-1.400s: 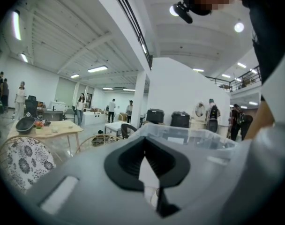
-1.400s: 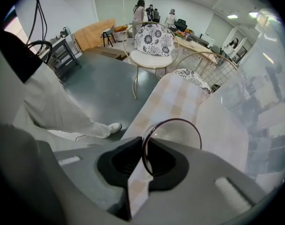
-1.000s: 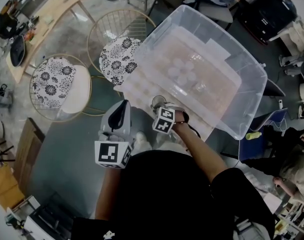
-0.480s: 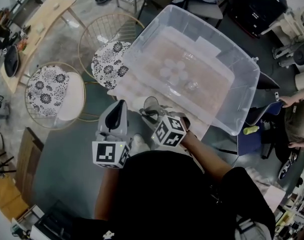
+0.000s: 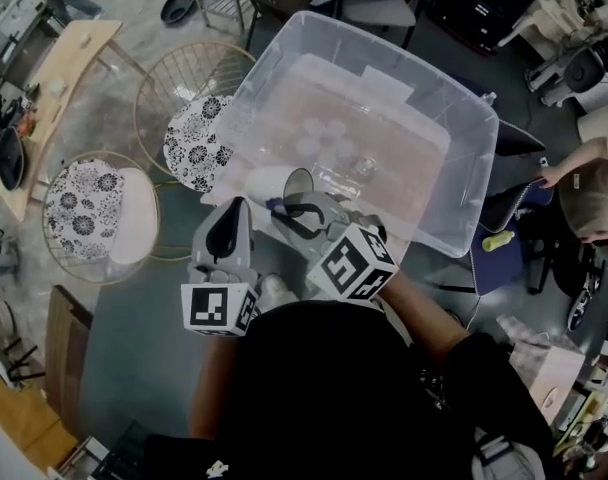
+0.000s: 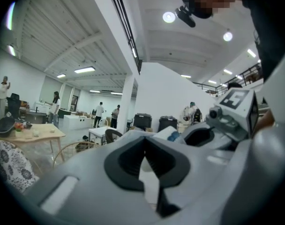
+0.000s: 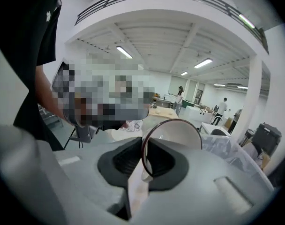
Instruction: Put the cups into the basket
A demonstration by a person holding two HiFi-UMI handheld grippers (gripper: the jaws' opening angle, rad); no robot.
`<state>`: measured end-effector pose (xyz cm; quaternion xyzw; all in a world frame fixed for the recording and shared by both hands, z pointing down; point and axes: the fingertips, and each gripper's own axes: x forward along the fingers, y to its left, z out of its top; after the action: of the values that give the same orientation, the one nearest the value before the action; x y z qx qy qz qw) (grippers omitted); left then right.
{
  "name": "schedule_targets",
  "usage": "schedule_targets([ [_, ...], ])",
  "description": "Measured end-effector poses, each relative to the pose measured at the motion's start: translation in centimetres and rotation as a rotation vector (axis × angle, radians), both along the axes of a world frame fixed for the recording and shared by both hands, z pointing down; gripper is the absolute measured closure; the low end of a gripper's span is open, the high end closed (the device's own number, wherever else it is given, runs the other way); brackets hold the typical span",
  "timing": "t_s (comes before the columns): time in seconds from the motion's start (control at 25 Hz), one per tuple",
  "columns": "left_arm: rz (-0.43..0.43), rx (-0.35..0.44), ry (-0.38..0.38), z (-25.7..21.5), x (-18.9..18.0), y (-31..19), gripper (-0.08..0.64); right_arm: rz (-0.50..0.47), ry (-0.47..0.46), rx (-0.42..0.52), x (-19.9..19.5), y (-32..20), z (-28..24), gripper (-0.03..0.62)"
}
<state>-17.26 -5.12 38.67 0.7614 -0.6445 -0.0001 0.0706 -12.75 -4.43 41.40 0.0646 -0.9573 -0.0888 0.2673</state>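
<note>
Right gripper (image 7: 145, 165): jaws were narrowly parted and pinched on the rim of a white cup (image 7: 177, 135), one pad inside the wall and one outside.
Cup: was held tilted on its side just at the near edge of the basket (image 5: 464, 118) (a clear plastic tub).
Basket contents: a cluster of pale cups (image 5: 319, 138) stood on its floor.
Left gripper (image 6: 143, 163): jaws were together with nothing between them, beside the right gripper.
</note>
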Motion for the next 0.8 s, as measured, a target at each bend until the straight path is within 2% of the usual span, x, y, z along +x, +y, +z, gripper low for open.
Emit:
schedule_targets([
  [0.28,0.050,0.005,0.000,-0.2,2.3,-1.4,0.557,0.146,-0.035,0.038,4.1,-5.7,-2.6,0.552],
  [0.4,0.063,0.001,0.031,-0.1,3.0,-2.0,0.557,0.209,-0.042,0.044,6.1,-8.0,-2.9,0.552],
  [0.48,0.077,0.000,0.050,-0.1,3.7,-2.5,0.557,0.253,-0.037,0.041,7.6,-9.5,-2.7,0.552],
  [0.8,0.153,0.003,0.040,-0.3,7.4,-4.6,0.557,0.422,0.017,-0.001,14.0,-14.5,-0.1,0.552],
])
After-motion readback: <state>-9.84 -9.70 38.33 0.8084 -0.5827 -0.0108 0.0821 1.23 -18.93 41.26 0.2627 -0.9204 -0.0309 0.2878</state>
